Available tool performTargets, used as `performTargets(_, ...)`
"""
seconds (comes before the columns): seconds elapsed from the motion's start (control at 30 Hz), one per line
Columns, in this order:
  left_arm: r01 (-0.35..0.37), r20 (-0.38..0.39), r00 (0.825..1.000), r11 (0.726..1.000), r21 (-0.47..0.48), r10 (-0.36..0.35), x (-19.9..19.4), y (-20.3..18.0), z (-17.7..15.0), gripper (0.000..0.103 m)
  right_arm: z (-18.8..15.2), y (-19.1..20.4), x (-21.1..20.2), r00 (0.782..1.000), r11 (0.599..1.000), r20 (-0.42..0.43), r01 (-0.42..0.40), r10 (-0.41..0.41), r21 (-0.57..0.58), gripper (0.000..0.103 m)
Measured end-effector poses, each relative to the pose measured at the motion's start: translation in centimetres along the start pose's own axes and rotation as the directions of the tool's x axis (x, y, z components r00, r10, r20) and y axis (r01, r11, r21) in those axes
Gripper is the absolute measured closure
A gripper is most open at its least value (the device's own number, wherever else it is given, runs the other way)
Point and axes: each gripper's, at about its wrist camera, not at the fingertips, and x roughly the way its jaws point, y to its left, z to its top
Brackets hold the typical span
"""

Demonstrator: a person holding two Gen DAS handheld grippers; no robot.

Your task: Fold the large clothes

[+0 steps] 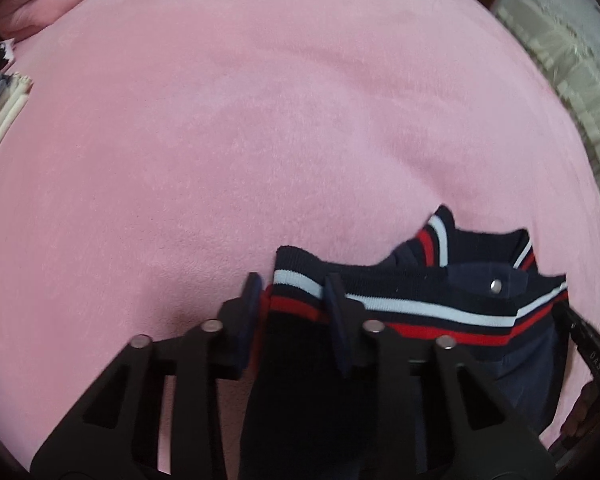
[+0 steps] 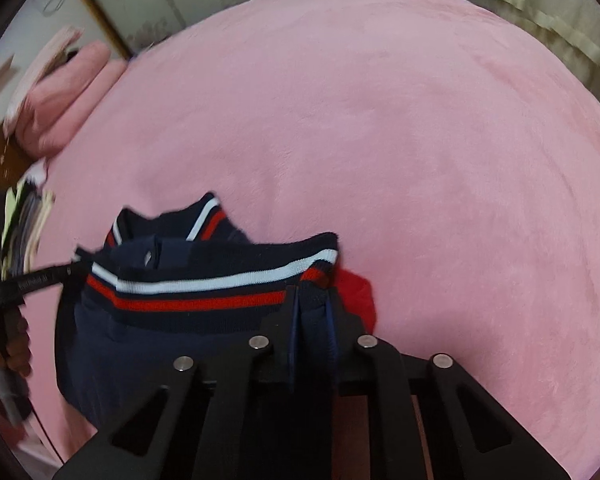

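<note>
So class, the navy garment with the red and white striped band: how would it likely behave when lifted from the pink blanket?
The navy garment is probably floppy: it hangs in folds below the striped band. It likely sags between the left gripper and right gripper, both shut on the band. It seems light, since two narrow pinches carry it.

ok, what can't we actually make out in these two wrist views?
- Lower body of the navy garment: both views, hidden behind each tool's own frame and cut off by the bottom edge.
- Red fabric: right wrist view, mostly hidden behind the right tool; unclear if it belongs to the garment.
- Stack at the bed's edge: both views, blurred, cut by the rim.
</note>
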Motion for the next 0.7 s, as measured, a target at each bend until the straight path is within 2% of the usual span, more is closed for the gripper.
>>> performTargets(0.07, -0.029, 0.054, 0.998, 0.999, -0.019, 0.030, -0.8, 0.2, -0.4, 0.094, -0.4, -0.2, -0.6, 0.999, 0.999, 0.030, 0.023, -0.024, 0.043, 0.093)
performTargets(0.2, -0.036, 0.125, 0.991, 0.992, -0.119, 0.051, -2.4, 1.4, -0.6, 0.097, -1.3, -0.6, -2.4, 0.994, 0.990, 0.095, 0.044, -0.057, 0.138, 0.089)
performTargets(0.23, -0.030, 0.138, 0.989, 0.991, -0.133, 0.049, -2.9, 1.7, -0.7, 0.097, -1.4, -0.7, -3.1, 0.989, 0.987, 0.115, 0.070, -0.088, 0.146, 0.089)
performTargets(0.3, -0.039, 0.170, 0.983, 0.987, -0.153, 0.065, -4.6, 2.2, -1.1, 0.097, -1.6, -0.3, -5.0, 0.975, 0.985, 0.178, 0.114, -0.136, 0.133, 0.088)
performTargets(0.37, -0.006, 0.188, 0.981, 0.984, -0.180, 0.041, -6.4, 2.5, -1.9, 0.096, -1.6, 0.2, -6.8, 0.968, 0.990, 0.218, 0.100, -0.121, 0.105, 0.086)
performTargets(0.4, 0.019, 0.170, 0.985, 0.982, -0.188, 0.013, -7.0, 2.3, -2.5, 0.096, -1.6, 0.6, -7.3, 0.975, 0.996, 0.213, 0.052, -0.066, 0.074, 0.084)
performTargets(0.47, 0.092, 0.050, 0.995, 0.981, -0.169, -0.085, -7.1, 1.5, -3.8, 0.096, -1.7, 1.7, -6.8, 0.989, 0.996, 0.117, -0.087, 0.085, 0.013, 0.082)
performTargets(0.5, 0.128, 0.009, 0.992, 0.979, -0.161, -0.128, -7.2, 1.1, -4.4, 0.096, -2.1, 2.5, -6.1, 0.983, 0.984, 0.042, -0.177, 0.177, -0.002, 0.082)
performTargets(0.53, 0.167, -0.024, 0.985, 0.974, -0.155, -0.173, -6.9, 0.4, -4.9, 0.096, -2.5, 3.1, -5.5, 0.969, 0.969, 0.000, -0.249, 0.249, 0.002, 0.082)
performTargets(0.57, 0.204, -0.049, 0.976, 0.968, -0.146, -0.213, -6.6, -0.2, -5.6, 0.096, -3.3, 4.0, -4.6, 0.940, 0.941, -0.047, -0.338, 0.339, 0.026, 0.082)
performTargets(0.6, 0.248, -0.086, 0.962, 0.961, -0.126, -0.260, -6.0, -1.2, -6.2, 0.096, -3.9, 5.0, -3.8, 0.915, 0.919, -0.086, -0.391, 0.394, 0.042, 0.082)
performTargets(0.63, 0.263, -0.114, 0.955, 0.958, -0.113, -0.276, -5.3, -3.1, -6.7, 0.096, -4.4, 6.0, -2.9, 0.892, 0.900, -0.120, -0.432, 0.435, 0.048, 0.083)
performTargets(0.67, 0.277, -0.156, 0.944, 0.956, -0.100, -0.290, -4.3, -4.0, -7.1, 0.096, -4.9, 7.2, -2.0, 0.880, 0.892, -0.147, -0.451, 0.451, 0.037, 0.083)
performTargets(0.7, 0.279, -0.180, 0.939, 0.955, -0.099, -0.293, -3.3, -4.5, -7.3, 0.096, -5.2, 8.0, -1.3, 0.886, 0.898, -0.157, -0.439, 0.436, 0.014, 0.083)
